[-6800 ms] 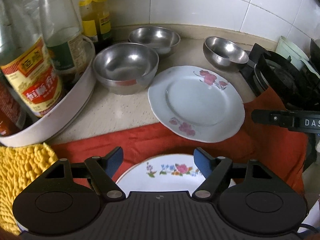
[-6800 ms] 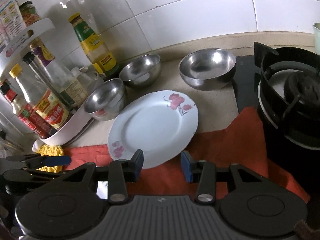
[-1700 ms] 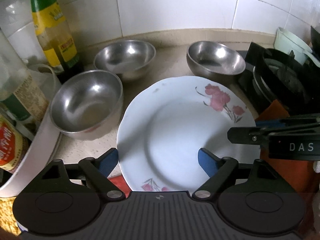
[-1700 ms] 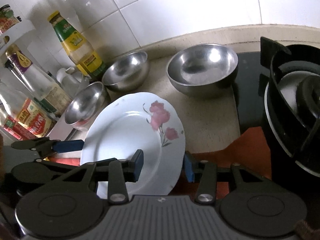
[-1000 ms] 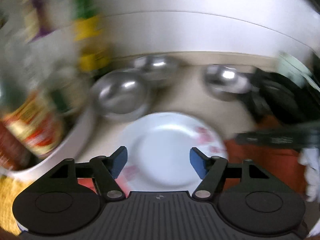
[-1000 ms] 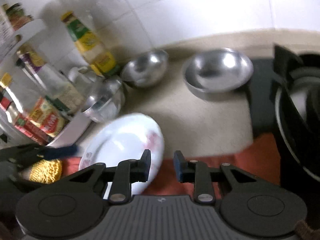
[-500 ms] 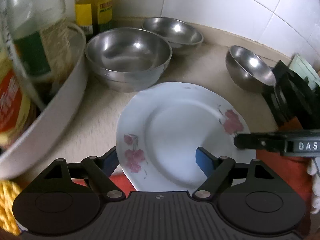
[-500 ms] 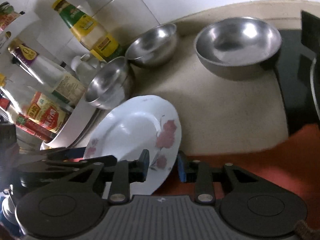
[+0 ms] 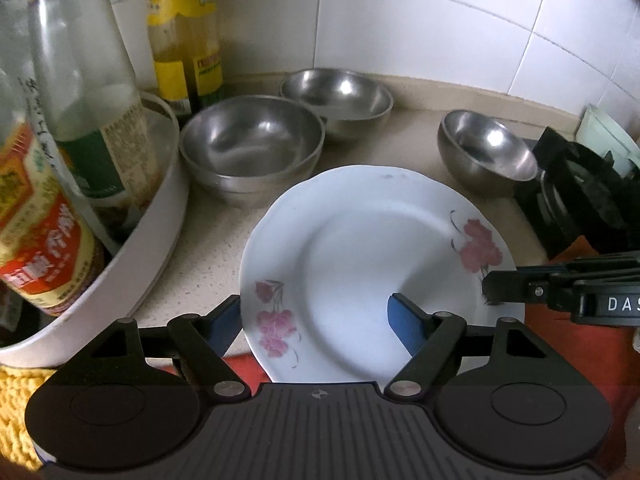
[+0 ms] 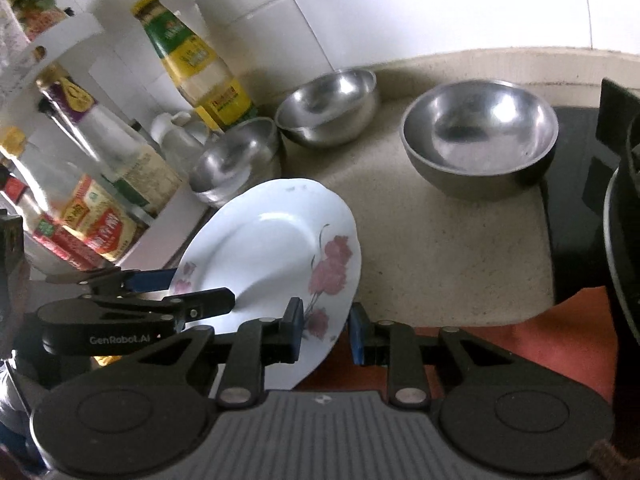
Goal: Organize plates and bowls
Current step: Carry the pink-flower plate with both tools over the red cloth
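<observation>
A white plate with pink flowers is held tilted above the counter; it also shows in the right wrist view. My right gripper is shut on its near rim, and its fingers show at the right in the left wrist view. My left gripper is open, with its jaws on either side of the plate's near edge. Three steel bowls stand behind: a near left one, a back one and a right one.
A white round tray with sauce bottles stands at the left. A black gas stove is at the right. A red cloth lies on the counter's front, with a yellow cloth at the far left.
The right gripper has closed on the plate's rim and lifted it off the red cloth. The plate has moved left and toward the front, now tilted between the left gripper's open jaws.
</observation>
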`<act>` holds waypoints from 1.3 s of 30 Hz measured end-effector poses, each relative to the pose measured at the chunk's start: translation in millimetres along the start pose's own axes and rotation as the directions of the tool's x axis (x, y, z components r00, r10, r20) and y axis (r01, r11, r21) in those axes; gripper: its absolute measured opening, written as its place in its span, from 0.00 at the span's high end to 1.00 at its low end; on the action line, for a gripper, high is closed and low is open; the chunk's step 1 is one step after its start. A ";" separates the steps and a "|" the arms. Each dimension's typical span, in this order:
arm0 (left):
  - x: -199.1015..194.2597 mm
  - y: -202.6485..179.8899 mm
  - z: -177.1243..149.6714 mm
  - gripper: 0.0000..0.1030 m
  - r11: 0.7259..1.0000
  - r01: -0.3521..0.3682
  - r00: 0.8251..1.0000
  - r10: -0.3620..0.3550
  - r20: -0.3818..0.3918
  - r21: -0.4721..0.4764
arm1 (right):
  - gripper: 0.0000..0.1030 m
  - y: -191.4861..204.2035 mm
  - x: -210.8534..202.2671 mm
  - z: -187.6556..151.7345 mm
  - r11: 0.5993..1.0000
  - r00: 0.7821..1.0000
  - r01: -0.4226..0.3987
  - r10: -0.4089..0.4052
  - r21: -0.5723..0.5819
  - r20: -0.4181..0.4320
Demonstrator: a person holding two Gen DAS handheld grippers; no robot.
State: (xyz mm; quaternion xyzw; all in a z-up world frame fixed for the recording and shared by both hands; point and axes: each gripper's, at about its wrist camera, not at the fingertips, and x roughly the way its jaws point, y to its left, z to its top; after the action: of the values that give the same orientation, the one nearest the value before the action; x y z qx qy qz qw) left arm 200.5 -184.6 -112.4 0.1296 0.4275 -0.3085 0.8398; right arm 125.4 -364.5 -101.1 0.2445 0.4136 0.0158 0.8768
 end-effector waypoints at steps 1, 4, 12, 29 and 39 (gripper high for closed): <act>-4.6 -1.8 -0.5 0.20 1.000 -0.003 1.000 0.003 0.010 0.000 | 0.78 -0.1 -3.4 -0.8 1.000 1.000 -0.004 0.004 -0.001 0.005; -18.9 -3.5 -2.8 0.20 1.000 -0.014 0.999 0.014 0.035 0.001 | 0.78 3.9 -15.4 -2.6 1.000 1.000 -0.014 0.014 -0.002 0.025; -55.2 2.7 -24.4 0.19 0.998 -0.058 0.996 0.060 0.059 -0.035 | 0.78 24.7 -39.1 -11.2 0.997 0.997 -0.058 0.060 -0.052 0.039; -95.7 23.1 -92.8 0.19 0.979 -0.142 0.989 0.146 0.013 -0.143 | 0.78 61.5 -45.6 -55.0 0.979 0.986 -0.154 0.143 -0.135 -0.086; -99.2 21.1 -125.2 0.19 0.968 -0.170 0.985 0.171 -0.015 -0.186 | 0.78 68.3 -42.9 -75.3 0.969 0.977 -0.178 0.153 -0.170 -0.151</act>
State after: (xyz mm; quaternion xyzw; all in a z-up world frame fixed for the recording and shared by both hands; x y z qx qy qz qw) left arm 89.9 -67.5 -109.4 0.0865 0.4413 -0.1939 0.8719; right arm 53.9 -282.9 -80.7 0.1952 0.4477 0.1435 0.8608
